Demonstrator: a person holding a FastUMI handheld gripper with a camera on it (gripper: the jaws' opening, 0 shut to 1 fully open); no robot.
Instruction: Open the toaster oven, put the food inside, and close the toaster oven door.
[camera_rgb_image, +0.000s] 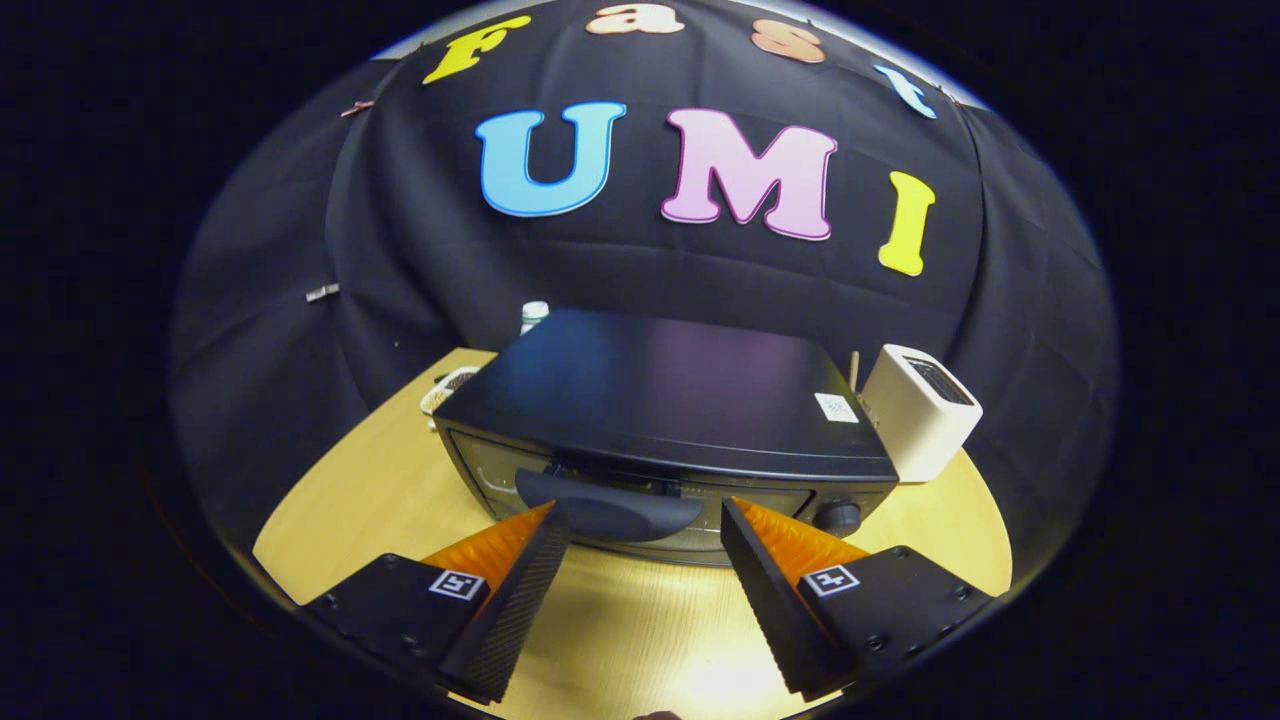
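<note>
Fingers (645, 515) spread wide sit near the handle (610, 512) of the shut toaster oven (670, 400) at twelve o'clock on the worktop (380, 490), fitting door opening or just closed.
</note>
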